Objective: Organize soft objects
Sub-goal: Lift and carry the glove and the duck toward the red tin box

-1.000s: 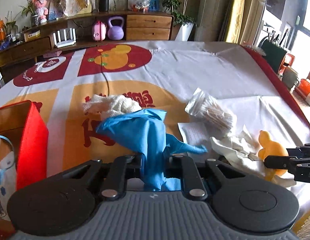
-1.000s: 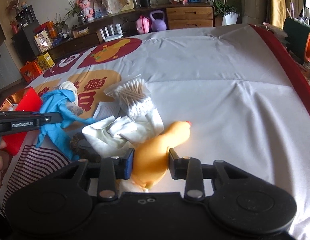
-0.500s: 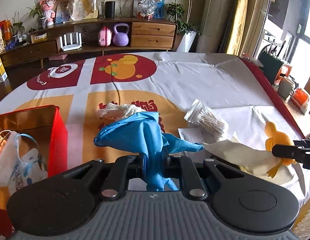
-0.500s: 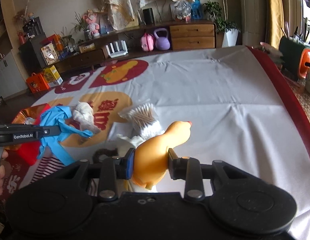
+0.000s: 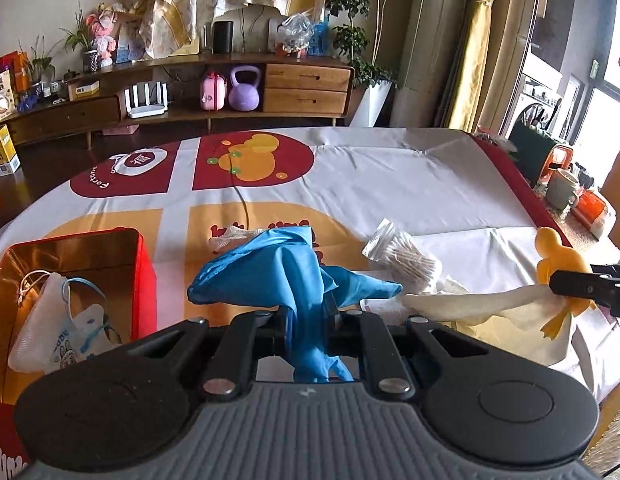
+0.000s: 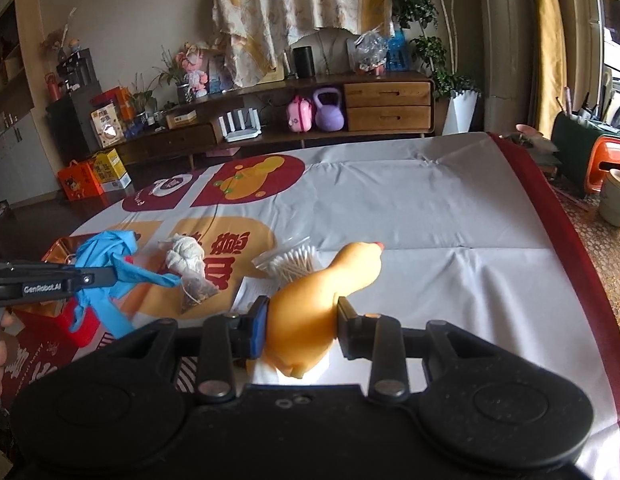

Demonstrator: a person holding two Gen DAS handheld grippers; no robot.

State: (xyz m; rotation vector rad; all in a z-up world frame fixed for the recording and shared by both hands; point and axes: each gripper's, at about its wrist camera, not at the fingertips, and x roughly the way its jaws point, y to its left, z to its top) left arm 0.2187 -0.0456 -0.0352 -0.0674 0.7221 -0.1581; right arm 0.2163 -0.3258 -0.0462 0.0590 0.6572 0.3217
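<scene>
The left gripper (image 5: pixel 308 314) is clamped tight on a blue nitrile glove (image 5: pixel 286 272), its jaws nearly together on the thin rubber. The right gripper (image 6: pixel 298 320) is clamped on a yellow rubber duck (image 6: pixel 321 292), pads pressing its soft body. A white cloth (image 5: pixel 469 306) hangs from the same grip, under the duck.

Against a second ago, both loads have come up off the tablecloth (image 6: pixel 429 208): the glove now dangles free and the duck hangs in the air, where before it lay against the pile of white cloth. The cloth has been pulled up with it and stretches back toward the table.

The red tin box (image 5: pixel 144 264) is the landmark. It sits left of the glove, open, with face masks (image 5: pixel 58 328) inside. To its right lie a gauze wad (image 6: pixel 184 258) and a pack of cotton swabs (image 5: pixel 405 258), untouched.

Judging from this, both picks have succeeded and the carry to the box comes next; the trailing cloth may drag or snag.
</scene>
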